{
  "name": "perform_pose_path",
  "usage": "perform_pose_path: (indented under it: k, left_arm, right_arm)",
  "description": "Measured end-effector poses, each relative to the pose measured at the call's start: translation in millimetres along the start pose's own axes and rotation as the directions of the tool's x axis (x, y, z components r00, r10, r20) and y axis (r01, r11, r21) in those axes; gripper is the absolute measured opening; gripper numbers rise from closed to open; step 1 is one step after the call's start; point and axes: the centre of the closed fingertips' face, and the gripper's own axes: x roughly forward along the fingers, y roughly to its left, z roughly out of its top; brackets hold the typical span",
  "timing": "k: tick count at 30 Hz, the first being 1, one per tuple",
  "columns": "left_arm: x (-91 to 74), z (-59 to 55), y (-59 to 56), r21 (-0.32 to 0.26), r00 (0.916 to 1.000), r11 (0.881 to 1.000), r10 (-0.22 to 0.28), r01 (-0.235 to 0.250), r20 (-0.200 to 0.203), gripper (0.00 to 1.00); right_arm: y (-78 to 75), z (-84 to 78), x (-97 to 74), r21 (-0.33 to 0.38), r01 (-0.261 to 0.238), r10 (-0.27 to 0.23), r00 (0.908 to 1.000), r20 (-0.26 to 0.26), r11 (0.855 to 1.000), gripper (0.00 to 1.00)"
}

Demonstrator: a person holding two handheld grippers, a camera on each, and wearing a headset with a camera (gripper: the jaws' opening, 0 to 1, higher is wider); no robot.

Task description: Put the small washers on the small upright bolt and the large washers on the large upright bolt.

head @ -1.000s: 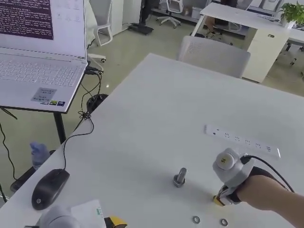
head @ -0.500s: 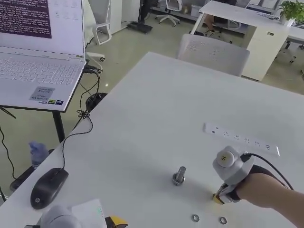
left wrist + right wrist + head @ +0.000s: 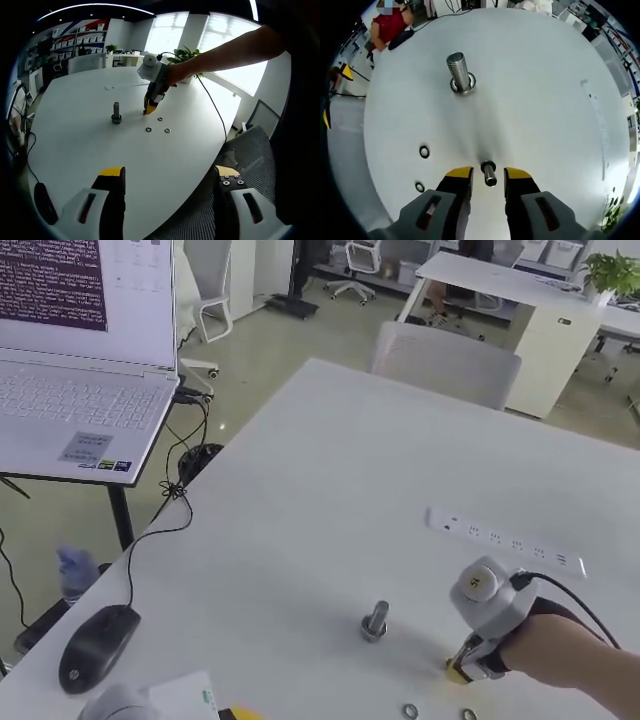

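White tabletop (image 3: 330, 470) holds loose washers (image 3: 424, 151), thin, light, likely slippery, best pinched across the rim, beside the right gripper (image 3: 488, 172), whose parted jaws straddle the small bolt (image 3: 489, 176), seemingly not touching it; the left gripper (image 3: 170, 172) hangs spread, empty.

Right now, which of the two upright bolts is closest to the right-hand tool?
The small bolt: it stands between the jaws of the right tool, not yet gripped. The large bolt, thicker and threaded, stands well beyond them.

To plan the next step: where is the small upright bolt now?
In the right gripper view the small upright bolt stands between the right gripper's jaws, the large upright bolt beyond it.
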Motion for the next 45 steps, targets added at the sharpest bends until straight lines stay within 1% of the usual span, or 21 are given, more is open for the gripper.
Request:
perform_pose_path:
  k: [4,6,9,13,17,24,29,38,45]
  left_arm:
    - [-0.9,1.5,0.5,0.007,1.0000,1.000,0.000,0.000,0.006,0.70]
    - [-1.1,2.4,0.8,0.009,0.9999,1.000,0.001,-0.001,0.010,0.70]
    - [-1.6,2.5,-0.5,0.014,0.9999,1.000,0.000,0.000,0.011,0.70]
    - [-3.5,1.6,-1.8,0.022,1.0000,1.000,0.000,0.000,0.004,0.70]
    - [-6.4,4.1,-1.7,0.025,0.9999,1.000,0.005,-0.005,0.013,0.70]
    - [-10.3,7.9,-6.9,0.033,0.9997,0.999,0.007,-0.008,0.024,0.70]
    - [-12.7,7.3,-10.6,0.048,0.9997,0.999,0.009,-0.010,0.022,0.70]
    - [-19.5,9.9,-14.5,0.058,0.9994,0.998,0.011,-0.013,0.031,0.69]
    - [-21.5,8.7,-16.9,0.065,0.9996,0.998,0.004,-0.006,0.027,0.69]
  right_arm:
    - [-2.2,-1.1,-5.1,0.008,0.003,-0.003,1.0000,0.006,1.000,0.26]
    - [-0.9,-1.1,-8.3,0.012,0.004,-0.004,0.9999,0.012,1.000,0.26]
    - [1.2,1.1,-15.4,-0.004,0.007,-0.006,0.9997,0.025,1.000,0.27]
    - [1.0,5.3,-24.6,-0.005,0.009,-0.009,0.9991,0.041,1.000,0.28]
    - [2.1,7.0,-30.3,-0.014,0.004,-0.003,0.9990,0.045,1.000,0.28]
    - [2.0,7.8,-43.3,-0.022,0.008,-0.007,0.9989,0.045,1.000,0.27]
    - [2.5,9.2,-53.6,-0.032,0.016,-0.014,0.9988,0.046,0.999,0.27]
    - [10.1,13.8,-73.6,-0.035,0.025,-0.023,0.9979,0.061,0.999,0.28]
    - [20.5,12.7,-77.8,-0.039,0.012,-0.010,0.9985,0.053,0.999,0.28]
